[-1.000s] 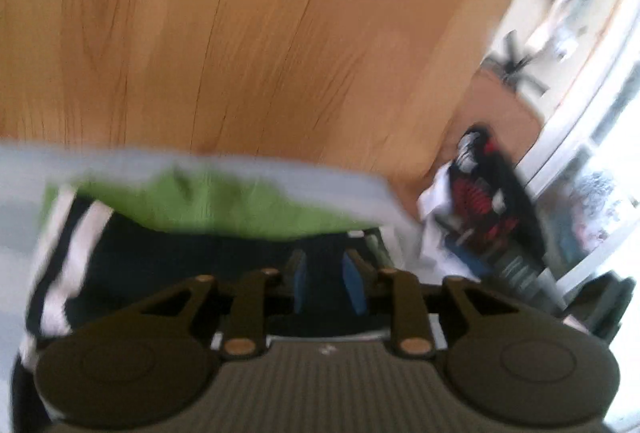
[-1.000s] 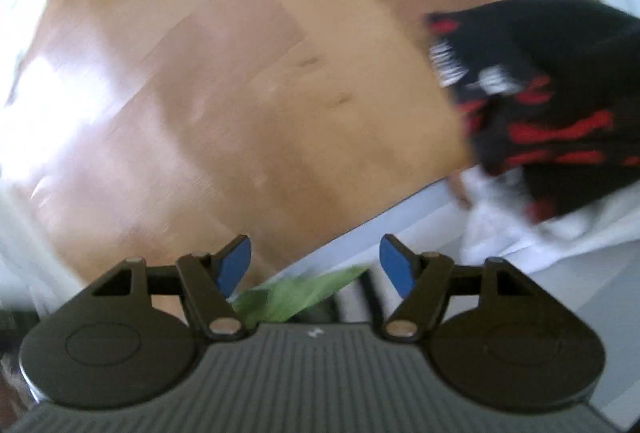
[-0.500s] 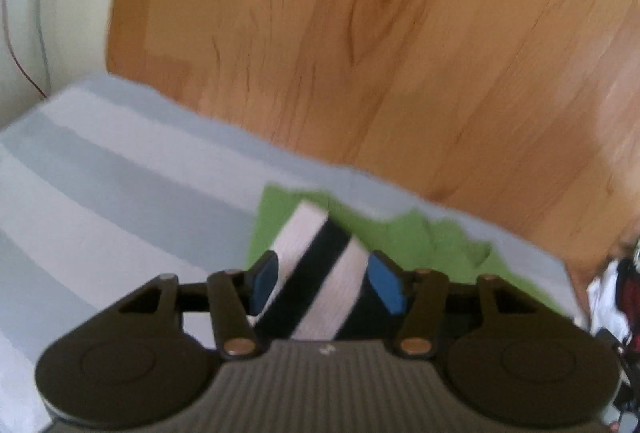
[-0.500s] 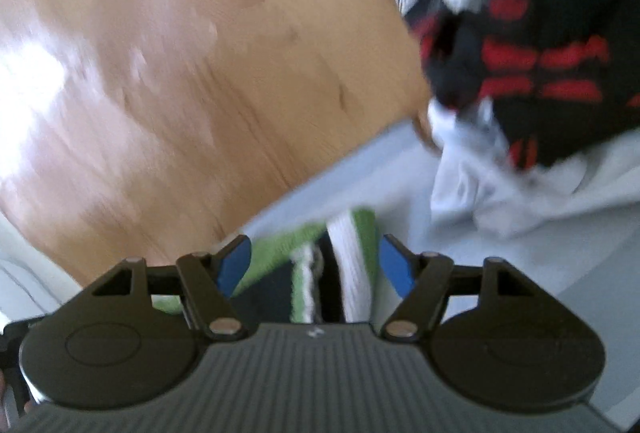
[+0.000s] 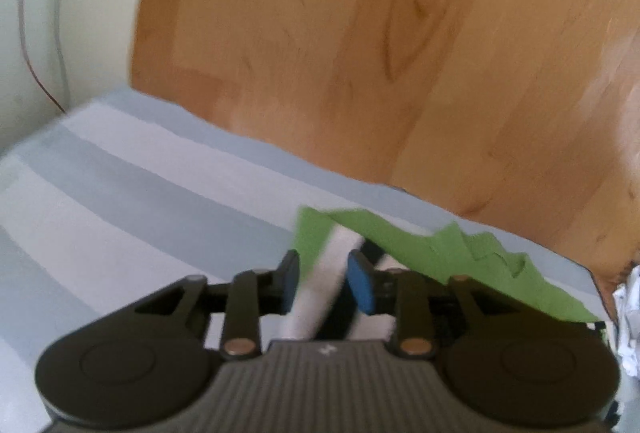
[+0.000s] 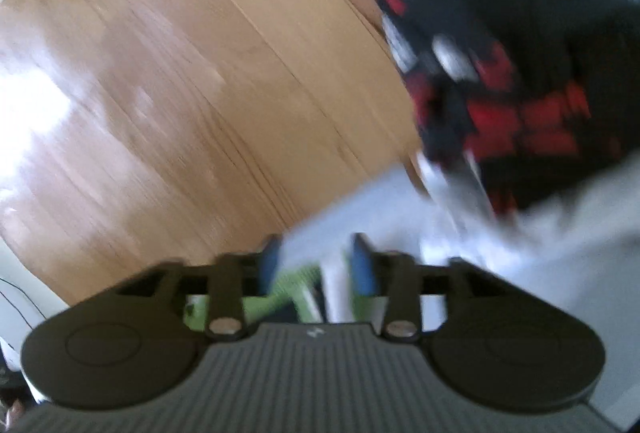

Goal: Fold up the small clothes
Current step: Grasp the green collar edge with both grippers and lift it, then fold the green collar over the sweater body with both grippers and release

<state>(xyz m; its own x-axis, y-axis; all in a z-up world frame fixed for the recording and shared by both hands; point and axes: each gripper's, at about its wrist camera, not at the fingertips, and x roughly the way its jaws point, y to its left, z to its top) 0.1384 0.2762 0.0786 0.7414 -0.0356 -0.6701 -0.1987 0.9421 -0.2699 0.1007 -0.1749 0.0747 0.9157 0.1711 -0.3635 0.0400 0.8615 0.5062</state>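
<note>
A small green garment (image 5: 432,253) with black and white stripes lies on the pale blue striped bed cover (image 5: 120,185), near its edge. My left gripper (image 5: 323,283) is partly closed around the garment's white striped side edge, with a gap still between the pads. In the blurred right wrist view, my right gripper (image 6: 316,265) is narrowed over the garment's other end (image 6: 296,285), where green and white stripes show between the fingers. Whether either pad pair presses the cloth is not clear.
A wooden floor (image 5: 360,53) lies beyond the bed edge. A pile of black and red clothes (image 6: 520,93) on white cloth (image 6: 540,233) sits to the right. A white wall with a cable (image 5: 40,13) stands at the left.
Both grippers have narrowed from wide open and now straddle the striped edges of the garment. The left view has settled; the right view is blurred by motion.
</note>
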